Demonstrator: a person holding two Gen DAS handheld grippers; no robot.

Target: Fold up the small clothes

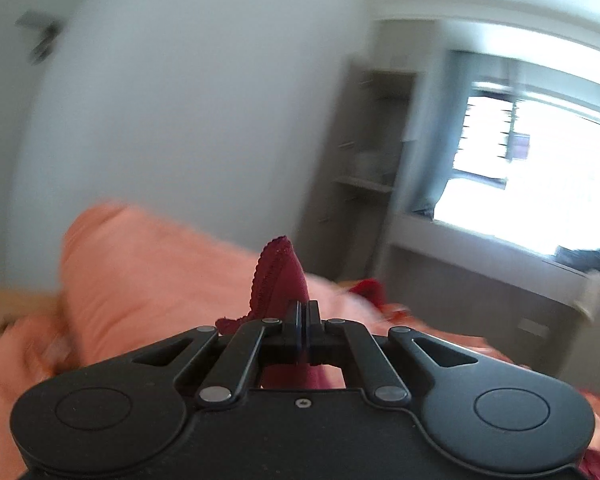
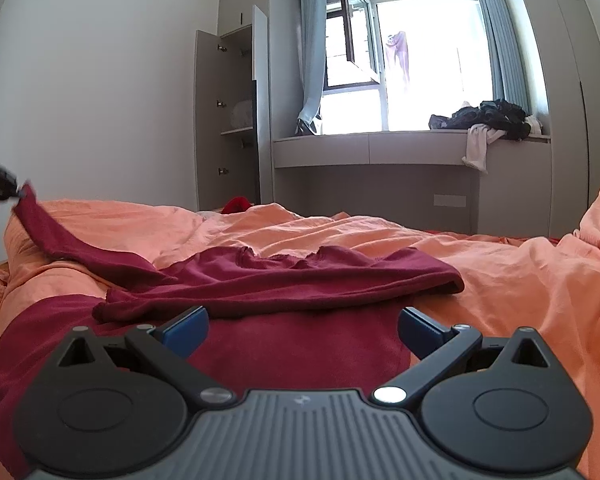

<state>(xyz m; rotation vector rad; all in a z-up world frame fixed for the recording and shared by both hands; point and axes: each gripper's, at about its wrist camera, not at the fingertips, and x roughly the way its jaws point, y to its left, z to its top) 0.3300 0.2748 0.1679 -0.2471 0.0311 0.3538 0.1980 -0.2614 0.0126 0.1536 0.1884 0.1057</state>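
Your left tool [image 1: 302, 312] is clamped on a corner of the dark red garment [image 2: 284, 280] (lace-edged), lifting it off the orange bed [image 2: 500, 280]; your right tool [image 2: 302, 326] hovers spread apart over it.

A bed covered with a rumpled orange duvet [image 2: 380, 236] fills the lower half of the right wrist view. A dark red garment [image 2: 300, 280] lies spread across its middle, one corner lifted toward the left edge of the frame. A small red item [image 2: 238, 204] sits at the bed's far side, centre left.
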